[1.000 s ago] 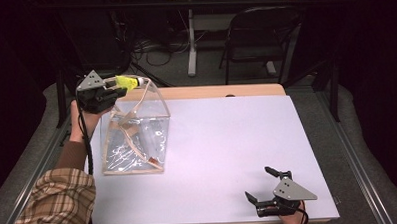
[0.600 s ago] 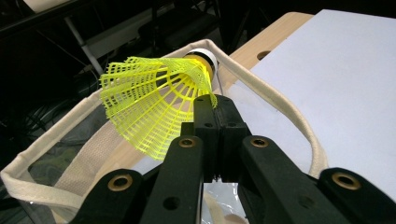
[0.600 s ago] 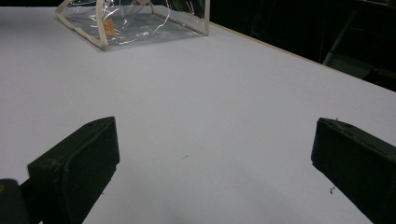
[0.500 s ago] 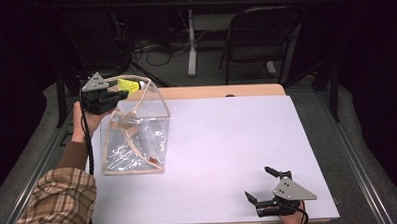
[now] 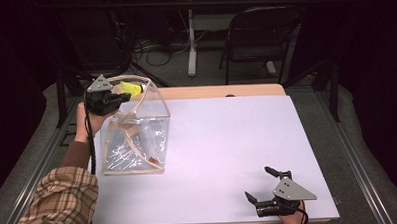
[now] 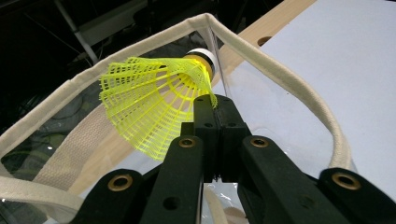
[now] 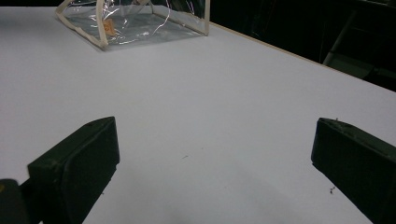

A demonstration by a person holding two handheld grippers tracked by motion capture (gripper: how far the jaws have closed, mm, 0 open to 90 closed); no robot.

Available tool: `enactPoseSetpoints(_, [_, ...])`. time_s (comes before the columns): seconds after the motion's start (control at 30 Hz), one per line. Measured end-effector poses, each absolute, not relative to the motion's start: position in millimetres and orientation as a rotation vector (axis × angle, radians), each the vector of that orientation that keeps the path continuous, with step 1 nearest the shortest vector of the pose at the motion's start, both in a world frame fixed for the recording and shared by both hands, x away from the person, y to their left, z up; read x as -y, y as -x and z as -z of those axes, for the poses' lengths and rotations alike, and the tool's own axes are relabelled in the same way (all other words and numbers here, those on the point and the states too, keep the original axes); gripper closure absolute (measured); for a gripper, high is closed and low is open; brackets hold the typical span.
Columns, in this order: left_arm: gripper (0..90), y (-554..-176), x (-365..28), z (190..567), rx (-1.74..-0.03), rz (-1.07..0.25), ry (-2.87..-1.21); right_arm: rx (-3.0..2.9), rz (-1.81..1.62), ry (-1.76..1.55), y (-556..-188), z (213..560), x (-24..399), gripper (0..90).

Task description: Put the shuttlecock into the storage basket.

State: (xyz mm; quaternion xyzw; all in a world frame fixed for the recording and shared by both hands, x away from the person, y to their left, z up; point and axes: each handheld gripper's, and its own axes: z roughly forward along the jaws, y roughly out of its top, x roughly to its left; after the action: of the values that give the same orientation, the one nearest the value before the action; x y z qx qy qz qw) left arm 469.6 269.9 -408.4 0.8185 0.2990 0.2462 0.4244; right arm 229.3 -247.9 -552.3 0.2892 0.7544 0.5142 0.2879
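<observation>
At the upper left, the left gripper (image 5: 117, 99), clamped on the yellow shuttlecock (image 6: 154, 105), has edged nearer the clear bag's (image 5: 137, 139) mouth, ready to drop, while the right gripper (image 5: 263, 186) waits open

A dark room. A white table (image 5: 227, 141) stands on grey floor (image 5: 210, 74). A black folding chair (image 5: 256, 40) waits behind it.

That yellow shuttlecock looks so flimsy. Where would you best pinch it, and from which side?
Probably the lower edge of the yellow mesh skirt of the shuttlecock, coming from the open wide end, as the left gripper does here with jaws shut on it. The thin mesh slips between flat jaws; the rounded white-banded cork would likely slide. That leaves the cork free, pointing into the clear bag.
</observation>
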Motion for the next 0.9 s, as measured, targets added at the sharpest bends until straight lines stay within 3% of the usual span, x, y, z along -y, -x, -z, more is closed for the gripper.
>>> enactPoseSetpoints(0.9, [89.5,-480,-268,421,-0.779,-0.578,-2.088,-2.016,-1.373,-0.773,-229,552,248,0.7])
